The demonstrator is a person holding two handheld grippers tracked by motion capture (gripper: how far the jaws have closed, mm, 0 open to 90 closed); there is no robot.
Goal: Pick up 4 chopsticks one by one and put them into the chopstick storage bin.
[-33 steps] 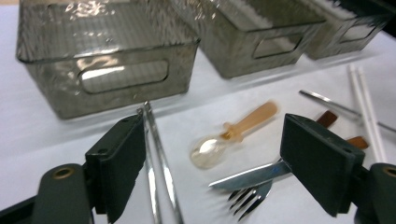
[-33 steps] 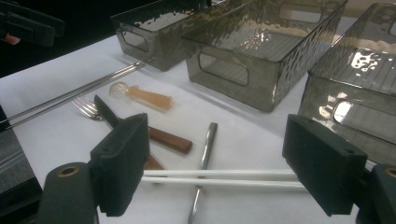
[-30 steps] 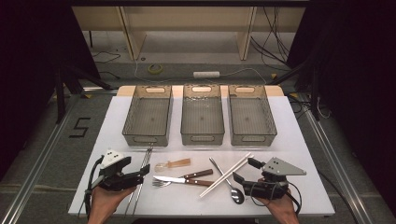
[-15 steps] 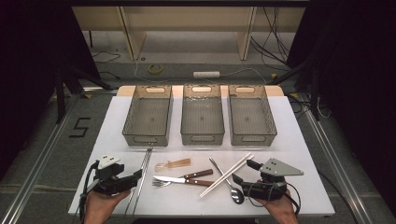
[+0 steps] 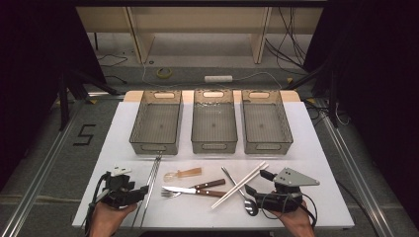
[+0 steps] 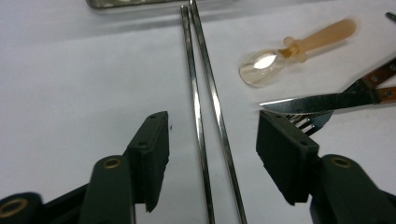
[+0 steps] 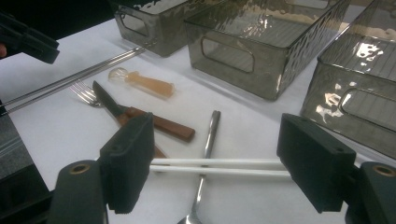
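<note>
Metal chopsticks [image 6: 205,112], a thin steel pair lying side by side, are found at the left of the white table [image 5: 316,148], running from the front edge up toward the leftmost of the three grey bins [image 5: 157,122]. They are straddled by the left gripper [image 6: 212,140], whose jaws have just been closing; a gap is seen on each side of the pair, so nothing is pressed yet. The rods are judged stiff, light and slippery, prone to roll or to scissor apart when pinched, so a hold across both at once, near mid-length, is advised, squarely and with the pads low to the table.

Just to the right, a small translucent spoon [image 6: 280,53] with an amber handle is seen, then a wood-handled knife [image 5: 195,189] laid over a fork [image 5: 170,194]. Further right, white chopsticks [image 7: 219,167] are crossed over a steel spoon [image 7: 205,154]. Above these the right gripper [image 7: 212,163] is held, its jaws wide apart and touching nothing.
</note>
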